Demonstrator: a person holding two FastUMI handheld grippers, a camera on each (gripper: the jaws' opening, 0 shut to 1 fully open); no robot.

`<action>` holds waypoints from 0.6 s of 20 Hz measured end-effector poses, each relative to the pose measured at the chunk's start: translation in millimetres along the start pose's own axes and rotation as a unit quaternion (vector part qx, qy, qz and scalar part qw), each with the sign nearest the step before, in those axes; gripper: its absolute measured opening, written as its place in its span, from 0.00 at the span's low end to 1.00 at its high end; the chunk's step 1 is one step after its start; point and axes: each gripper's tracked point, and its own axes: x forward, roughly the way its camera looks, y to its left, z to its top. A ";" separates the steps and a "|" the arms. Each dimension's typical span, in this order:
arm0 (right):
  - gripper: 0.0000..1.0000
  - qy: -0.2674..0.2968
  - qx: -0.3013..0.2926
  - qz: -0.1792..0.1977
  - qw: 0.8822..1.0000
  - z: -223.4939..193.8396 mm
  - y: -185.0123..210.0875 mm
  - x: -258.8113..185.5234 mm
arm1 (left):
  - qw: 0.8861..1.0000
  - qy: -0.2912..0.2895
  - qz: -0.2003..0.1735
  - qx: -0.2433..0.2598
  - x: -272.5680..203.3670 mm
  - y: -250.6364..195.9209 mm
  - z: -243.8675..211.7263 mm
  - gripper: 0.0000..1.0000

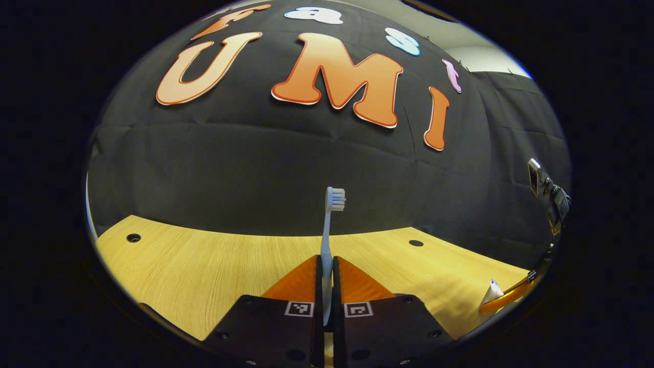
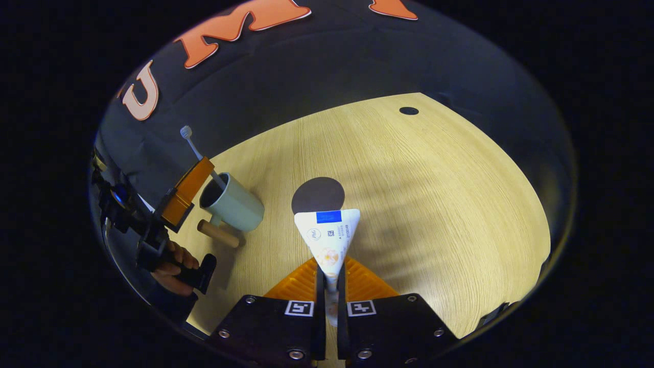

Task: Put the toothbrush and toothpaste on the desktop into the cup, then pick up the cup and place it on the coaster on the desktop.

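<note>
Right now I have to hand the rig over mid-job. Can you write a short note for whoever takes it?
Left gripper: shut on the toothbrush, bristles up; in the right gripper view it sits at the cup mouth, with the handle's lower end apparently inside.
Right gripper: shut on the toothpaste, held above the desktop, in front of the dark round coaster.
The cup stands on the desktop left of the coaster, not on it.
Done: both items picked up.
Left: release the toothbrush into the cup, drop in the toothpaste, then move the cup onto the coaster.
</note>
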 end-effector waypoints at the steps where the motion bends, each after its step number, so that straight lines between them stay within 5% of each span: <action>1: 0.09 -0.001 0.001 0.001 1.000 -0.5 0.4 -0.2 | 1.000 0.000 0.002 0.002 -0.5 -0.2 -2.8 0.07; 12: 0.10 -0.012 0.005 0.000 1.000 3.0 -0.2 4.4 | 1.000 0.011 0.014 0.019 -0.2 2.7 -24.3 0.07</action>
